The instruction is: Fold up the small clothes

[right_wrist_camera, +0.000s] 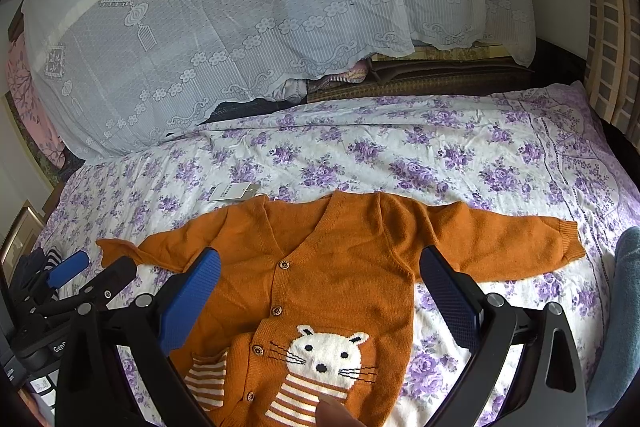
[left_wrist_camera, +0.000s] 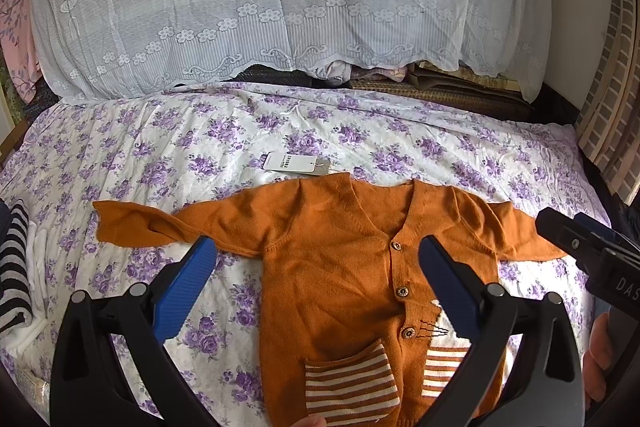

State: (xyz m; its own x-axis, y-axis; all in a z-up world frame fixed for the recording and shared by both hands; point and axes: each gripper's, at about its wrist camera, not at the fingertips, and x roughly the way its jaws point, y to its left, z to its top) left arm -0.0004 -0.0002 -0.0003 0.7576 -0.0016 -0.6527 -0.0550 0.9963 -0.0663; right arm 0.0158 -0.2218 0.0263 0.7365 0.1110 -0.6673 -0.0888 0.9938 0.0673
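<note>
Floral bedsheet [left_wrist_camera: 160,147], orange cardigan [left_wrist_camera: 340,247] spread flat, left claw [left_wrist_camera: 316,291] and right claw [right_wrist_camera: 320,303] both wide apart, holding nothing

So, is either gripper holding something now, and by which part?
Nothing is held. The left gripper and right gripper are both open above the orange knitted cardigan, which lies flat on the floral bedsheet.

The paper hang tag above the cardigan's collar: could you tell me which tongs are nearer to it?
Left. The left tongs hover over the cardigan just below the hang tag; the right tongs sit further to its right.
</note>
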